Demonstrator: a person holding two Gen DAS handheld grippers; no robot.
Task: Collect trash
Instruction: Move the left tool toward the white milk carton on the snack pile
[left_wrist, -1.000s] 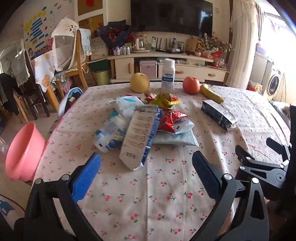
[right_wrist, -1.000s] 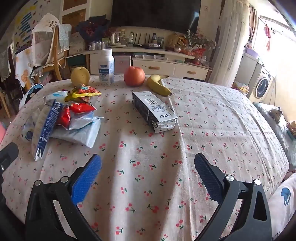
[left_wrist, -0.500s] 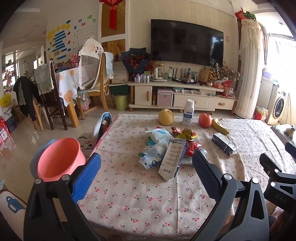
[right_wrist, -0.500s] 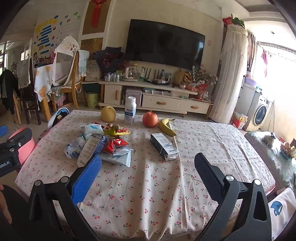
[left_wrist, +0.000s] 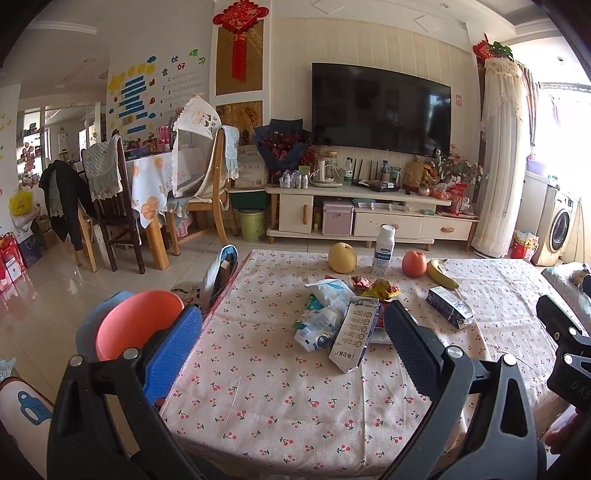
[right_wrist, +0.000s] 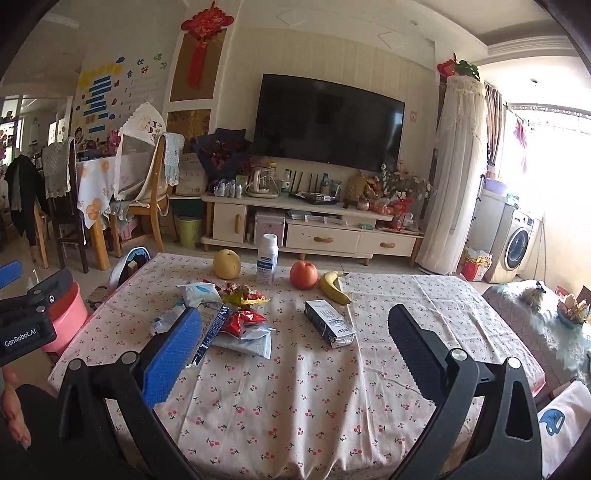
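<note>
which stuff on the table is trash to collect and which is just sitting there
Trash: flattened carton, crushed milk carton, red snack bag, yellow wrapper, white wrappers; pink bin likely receives it.

Just there: pear, apple, banana, upright white bottle.

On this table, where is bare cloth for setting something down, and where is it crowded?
Bare: the near strip of the table before the wrapper pile, and the right side beyond the dark carton. Crowded: left-centre pile and far row, pear to banana.
</note>
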